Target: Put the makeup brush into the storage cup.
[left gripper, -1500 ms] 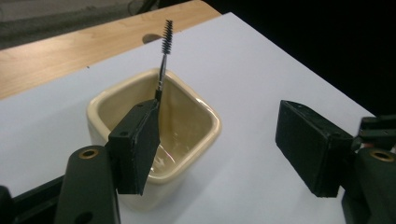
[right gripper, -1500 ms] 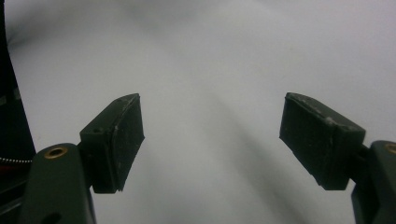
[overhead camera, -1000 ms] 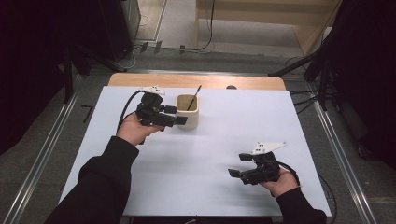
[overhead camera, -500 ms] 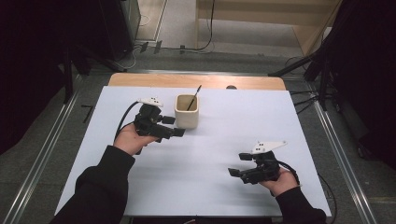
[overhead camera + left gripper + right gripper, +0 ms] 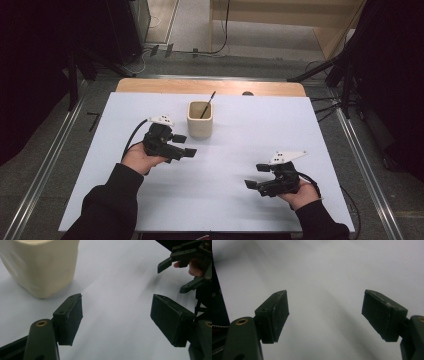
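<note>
A cream cup [image 5: 200, 121] stands on the white table top [image 5: 250, 130] toward the far middle, with a thin dark stick [image 5: 208, 103] leaning out of it. My left gripper [image 5: 185, 145] hovers just in front of and to the left of the cup, open, nothing between its pads. In the left gripper view the cup [image 5: 45, 265] is at the upper left, apart from the open left gripper [image 5: 117, 317]. My right gripper [image 5: 254, 176] rests low at the near right, open and empty. It appears again, open, in the right gripper view [image 5: 325, 315].
The right gripper [image 5: 172, 277] and the hand holding it show at the upper right of the left gripper view. A wooden strip [image 5: 210, 86] runs along the table's far edge. Metal rails [image 5: 365, 165] flank the table.
My left gripper has drawn back from beside the cup toward the near side and sunk a little. The right gripper has kept still.
</note>
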The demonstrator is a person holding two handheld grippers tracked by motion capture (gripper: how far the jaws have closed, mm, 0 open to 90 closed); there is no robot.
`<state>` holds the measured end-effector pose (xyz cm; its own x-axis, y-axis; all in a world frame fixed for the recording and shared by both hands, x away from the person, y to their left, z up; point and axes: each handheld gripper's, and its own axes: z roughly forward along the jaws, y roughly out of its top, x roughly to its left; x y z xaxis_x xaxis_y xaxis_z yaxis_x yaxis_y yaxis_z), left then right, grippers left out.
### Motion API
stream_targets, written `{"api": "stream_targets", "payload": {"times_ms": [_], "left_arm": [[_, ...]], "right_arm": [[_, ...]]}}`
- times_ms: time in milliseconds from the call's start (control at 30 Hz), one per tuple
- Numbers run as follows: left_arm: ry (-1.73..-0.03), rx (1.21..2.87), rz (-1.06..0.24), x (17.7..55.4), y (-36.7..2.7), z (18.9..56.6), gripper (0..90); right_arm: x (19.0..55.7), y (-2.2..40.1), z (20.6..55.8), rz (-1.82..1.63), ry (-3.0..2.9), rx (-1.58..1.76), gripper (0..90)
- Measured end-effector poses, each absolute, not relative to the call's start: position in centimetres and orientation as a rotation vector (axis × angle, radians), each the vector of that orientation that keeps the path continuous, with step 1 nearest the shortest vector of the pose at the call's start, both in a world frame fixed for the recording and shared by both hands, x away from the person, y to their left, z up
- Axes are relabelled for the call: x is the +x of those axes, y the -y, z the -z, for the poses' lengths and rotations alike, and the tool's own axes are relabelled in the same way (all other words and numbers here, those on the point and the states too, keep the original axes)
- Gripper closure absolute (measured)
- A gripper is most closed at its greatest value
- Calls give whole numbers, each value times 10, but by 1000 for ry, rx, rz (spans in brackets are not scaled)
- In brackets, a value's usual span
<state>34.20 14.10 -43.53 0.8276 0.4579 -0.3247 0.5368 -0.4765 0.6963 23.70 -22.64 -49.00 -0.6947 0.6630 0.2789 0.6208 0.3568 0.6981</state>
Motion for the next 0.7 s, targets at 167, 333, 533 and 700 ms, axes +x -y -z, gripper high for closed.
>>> {"api": "stream_targets", "payload": {"times_ms": [167,333,533,700], "left_arm": [[-721,2157,109,336,-144,441,262],[-712,2181,117,329,-148,445,266],[-682,2198,109,320,-153,448,267],[-656,2225,73,312,-158,454,267]], "right_arm": [[237,227,490,-1272,-2545,1203,226],[237,227,490,-1271,-2547,1205,226],[237,227,490,-1269,-2547,1211,226],[237,227,490,-1269,-2547,1211,226]]}}
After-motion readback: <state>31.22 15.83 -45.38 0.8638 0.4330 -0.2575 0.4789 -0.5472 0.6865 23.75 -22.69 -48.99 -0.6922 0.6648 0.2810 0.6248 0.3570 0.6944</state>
